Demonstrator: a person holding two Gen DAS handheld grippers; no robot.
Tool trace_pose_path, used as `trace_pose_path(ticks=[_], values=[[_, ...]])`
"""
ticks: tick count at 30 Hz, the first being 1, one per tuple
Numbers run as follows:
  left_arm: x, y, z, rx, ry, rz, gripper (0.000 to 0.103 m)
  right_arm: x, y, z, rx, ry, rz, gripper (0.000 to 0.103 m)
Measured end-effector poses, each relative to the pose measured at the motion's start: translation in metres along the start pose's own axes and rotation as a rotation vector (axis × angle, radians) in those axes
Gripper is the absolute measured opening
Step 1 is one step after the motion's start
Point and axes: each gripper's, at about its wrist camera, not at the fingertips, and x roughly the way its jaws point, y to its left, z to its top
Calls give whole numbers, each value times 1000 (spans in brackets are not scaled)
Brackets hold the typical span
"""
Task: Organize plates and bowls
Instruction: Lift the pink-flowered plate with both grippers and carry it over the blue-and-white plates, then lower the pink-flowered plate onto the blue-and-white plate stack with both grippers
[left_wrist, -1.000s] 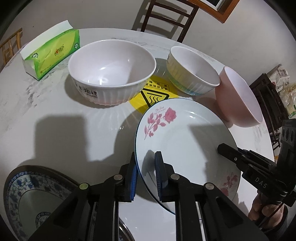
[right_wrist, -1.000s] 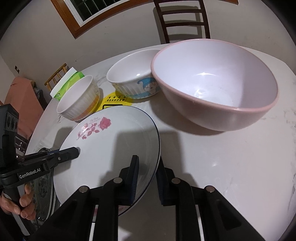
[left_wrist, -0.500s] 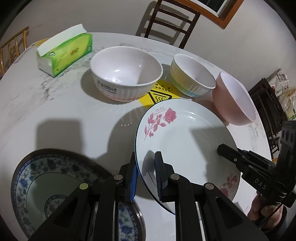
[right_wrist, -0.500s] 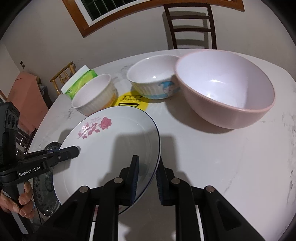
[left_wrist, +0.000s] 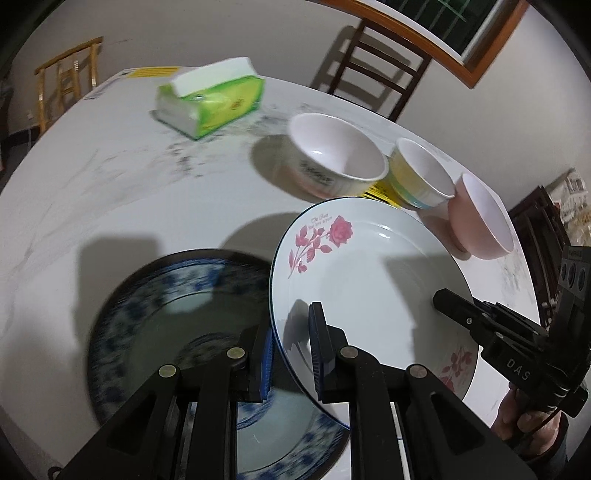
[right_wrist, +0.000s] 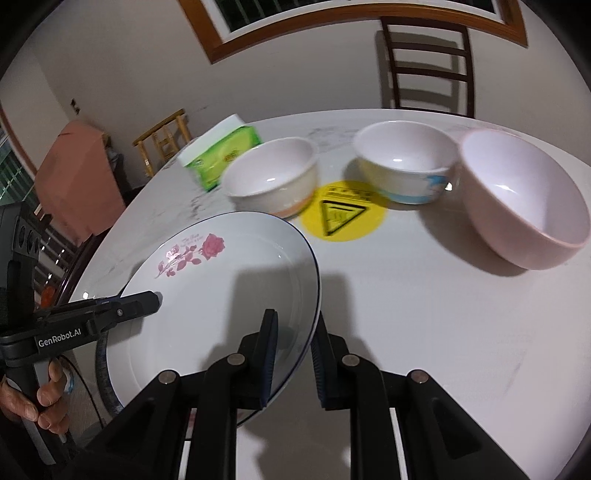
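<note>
In the left wrist view, a blue-patterned plate (left_wrist: 155, 332) lies on the near left of the round marble table (left_wrist: 110, 192), empty, directly under and left of the left gripper (left_wrist: 291, 350). That gripper's jaws are narrow, pinching the near-left rim of the rose-printed white plate (left_wrist: 369, 280), which is held off the table and tilted, its left edge overlapping the blue-patterned plate's right side. The coming move likely turns on this: the carried plate sits just right of and above the blue one, so a short shift left and down would stack it. On the opposite rim, the right gripper (right_wrist: 291, 350) is likewise narrowly clamped on the plate. Farther back stand a green tissue pack (left_wrist: 210, 103), then three empty bowls in a row: a ribbed white bowl (left_wrist: 336, 155), a yellow-banded bowl (left_wrist: 421, 173) and a pink bowl (left_wrist: 480, 221).
</note>
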Motion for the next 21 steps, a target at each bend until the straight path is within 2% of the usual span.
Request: trace_pose_path(ticks=[11,21], values=[[-29,60,-28,-96,-18,37,14,22,59,-8,-74,45,53,18],[-36,88,-43,-138,-12,64,14,37,84,-18,-115,88,59,18]])
